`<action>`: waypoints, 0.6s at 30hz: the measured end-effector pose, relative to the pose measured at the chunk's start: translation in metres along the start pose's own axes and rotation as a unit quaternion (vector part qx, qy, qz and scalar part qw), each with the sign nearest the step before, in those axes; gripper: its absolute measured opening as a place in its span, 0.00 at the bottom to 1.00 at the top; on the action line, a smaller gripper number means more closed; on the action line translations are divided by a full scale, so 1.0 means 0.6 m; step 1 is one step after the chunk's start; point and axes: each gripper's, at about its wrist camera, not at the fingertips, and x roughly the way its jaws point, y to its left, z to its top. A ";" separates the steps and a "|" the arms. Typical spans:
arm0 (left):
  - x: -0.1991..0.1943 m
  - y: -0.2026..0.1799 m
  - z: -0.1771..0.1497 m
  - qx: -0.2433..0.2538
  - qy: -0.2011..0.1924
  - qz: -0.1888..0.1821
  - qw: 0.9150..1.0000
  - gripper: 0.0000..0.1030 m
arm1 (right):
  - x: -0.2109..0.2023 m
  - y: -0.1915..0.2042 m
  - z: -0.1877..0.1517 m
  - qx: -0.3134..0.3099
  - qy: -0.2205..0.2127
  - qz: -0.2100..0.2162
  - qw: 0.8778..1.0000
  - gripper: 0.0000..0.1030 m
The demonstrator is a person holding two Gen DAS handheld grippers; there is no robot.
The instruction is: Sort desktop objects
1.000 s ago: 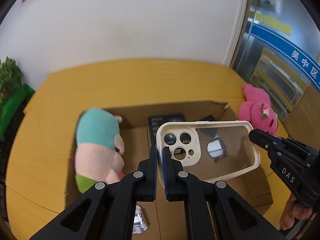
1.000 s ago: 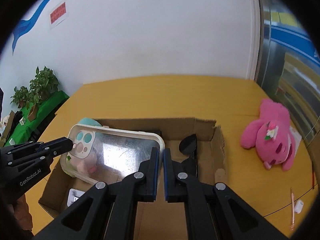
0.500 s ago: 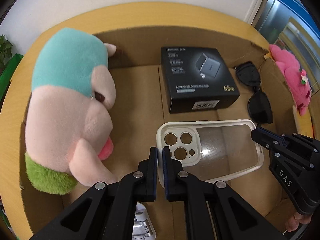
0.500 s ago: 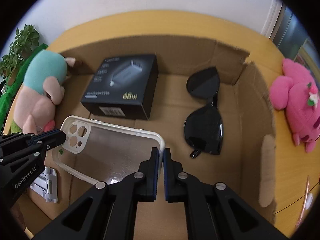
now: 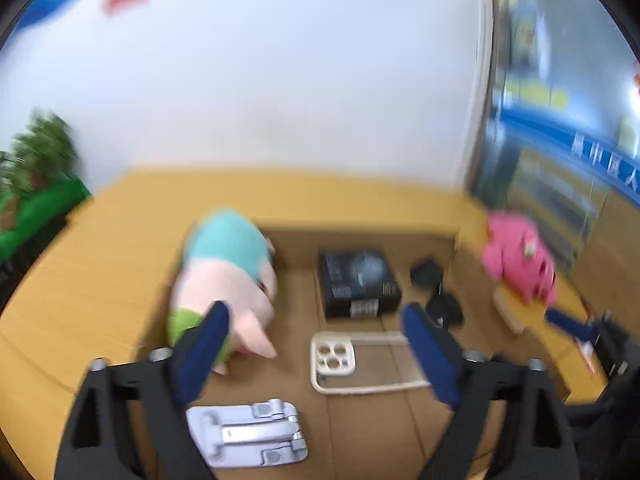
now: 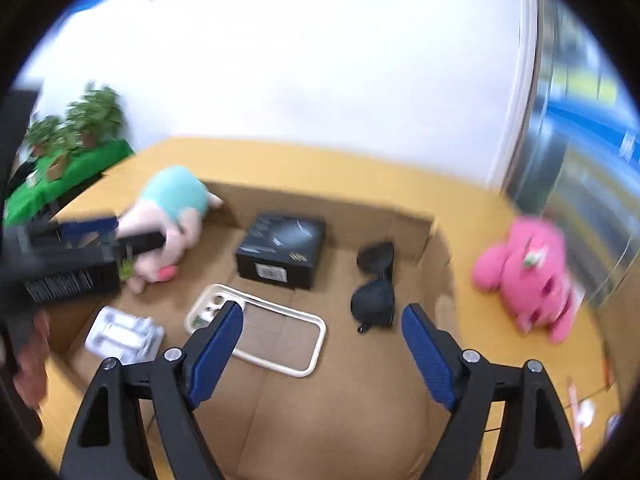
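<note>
Your left gripper (image 5: 316, 348) and your right gripper (image 6: 322, 340) both stand with their blue-padded fingers spread wide, having just been opening, and nothing sits between either pair.

Below them the yellow wooden table (image 6: 280, 160) carries the open brown cardboard box (image 6: 320, 392), which takes up most of its near side. Inside the box, at the left wall, lies the pink plush toy with a teal cap and green hem (image 5: 228, 276). Outside the box, past its right wall, the bright pink plush toy (image 6: 528, 276) lies on the table.

Against the box's far wall, near the middle, sits the black rectangular charger carton (image 5: 358, 282). Just in front of that carton, flat on the box floor, lies the cream-rimmed clear phone case (image 6: 256, 330), camera cut-outs toward the left; neither gripper touches it. In the near left corner of the box rests the folded silver metal phone stand (image 5: 248, 432). Toward the right wall, beside the carton, lie the black sunglasses (image 6: 374, 284), lenses down the length of the box.
</note>
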 end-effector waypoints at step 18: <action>-0.003 -0.008 -0.188 0.043 -0.016 0.090 0.995 0.96 | 0.016 0.008 -0.148 0.095 -0.062 -0.010 0.993 0.83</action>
